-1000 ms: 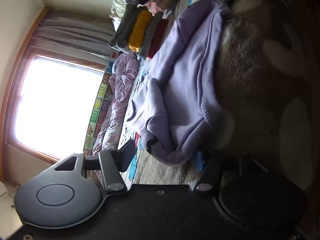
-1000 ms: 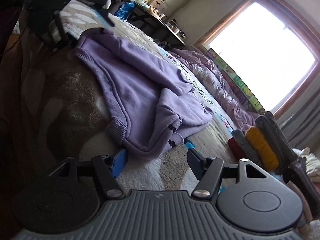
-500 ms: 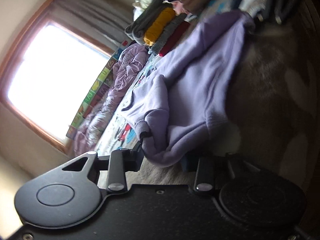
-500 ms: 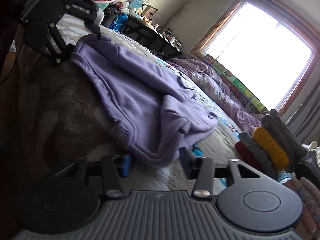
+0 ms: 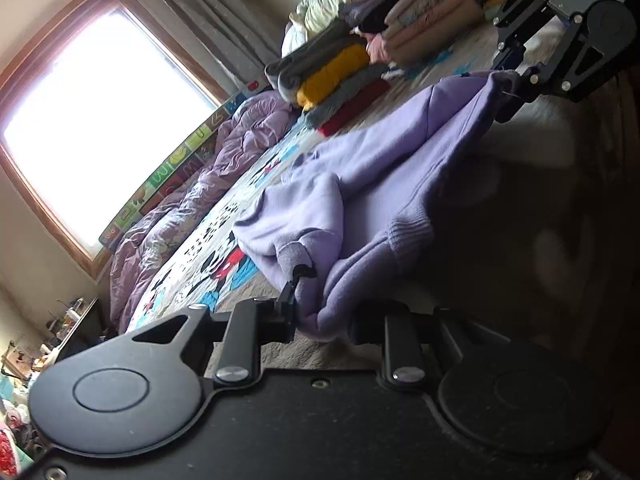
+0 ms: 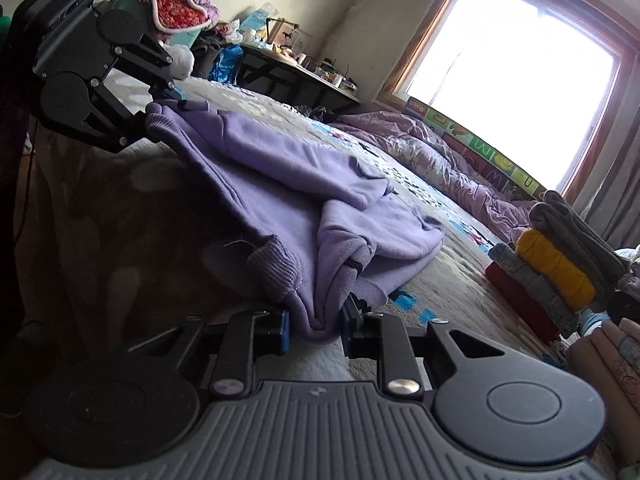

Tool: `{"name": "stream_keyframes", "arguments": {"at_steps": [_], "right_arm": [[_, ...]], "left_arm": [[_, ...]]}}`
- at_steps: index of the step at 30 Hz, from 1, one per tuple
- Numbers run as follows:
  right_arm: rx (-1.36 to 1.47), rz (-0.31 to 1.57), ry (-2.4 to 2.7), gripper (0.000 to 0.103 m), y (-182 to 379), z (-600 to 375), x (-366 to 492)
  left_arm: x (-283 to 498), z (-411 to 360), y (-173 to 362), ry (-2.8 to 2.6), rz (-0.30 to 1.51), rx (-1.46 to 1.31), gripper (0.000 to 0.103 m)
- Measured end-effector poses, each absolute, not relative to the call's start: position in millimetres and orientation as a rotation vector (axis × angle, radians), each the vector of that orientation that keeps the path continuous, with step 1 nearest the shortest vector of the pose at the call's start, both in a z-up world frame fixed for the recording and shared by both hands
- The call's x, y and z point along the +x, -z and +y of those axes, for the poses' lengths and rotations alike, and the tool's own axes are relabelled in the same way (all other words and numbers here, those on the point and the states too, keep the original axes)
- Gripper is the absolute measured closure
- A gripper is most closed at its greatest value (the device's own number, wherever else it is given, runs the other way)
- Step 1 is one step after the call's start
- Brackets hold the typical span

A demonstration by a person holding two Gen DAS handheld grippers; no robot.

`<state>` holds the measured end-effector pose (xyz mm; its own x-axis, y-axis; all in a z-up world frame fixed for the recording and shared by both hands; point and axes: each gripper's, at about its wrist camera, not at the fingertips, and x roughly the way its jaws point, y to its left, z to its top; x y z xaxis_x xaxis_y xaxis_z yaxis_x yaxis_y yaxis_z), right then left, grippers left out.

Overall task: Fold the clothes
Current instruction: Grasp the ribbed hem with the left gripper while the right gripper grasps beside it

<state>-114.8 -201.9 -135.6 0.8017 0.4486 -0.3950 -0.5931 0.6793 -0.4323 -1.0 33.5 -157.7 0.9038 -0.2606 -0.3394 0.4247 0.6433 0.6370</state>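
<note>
A lilac sweatshirt [image 5: 384,184] lies across the middle of both views on a patterned bed [image 5: 200,252], its near hem bunched up at the lower centre. The left gripper [image 5: 324,320] points slightly downward, jaws closing with one hem corner pinched between them; the right gripper [image 6: 314,330], tilted likewise, closes on the other corner. Folded clothes [image 6: 556,268] sit stacked at the right edge, cut off. The sweatshirt's underside is hidden.

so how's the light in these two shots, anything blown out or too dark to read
Left wrist view: the window is blown out white, and the bed's right side sinks into shadow. Right wrist view: the window glares too, the left edge is dark, but the purple sweatshirt reads clearly.
</note>
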Motion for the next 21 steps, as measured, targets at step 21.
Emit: {"name": "stream_keyframes", "arguments": {"at_steps": [21], "right_arm": [[-0.004,0.094,-0.552,0.078,57.5,-254.9,-27.5]], "left_arm": [[97.2,69.7,68.9,0.495,0.203,0.004,0.08]]}}
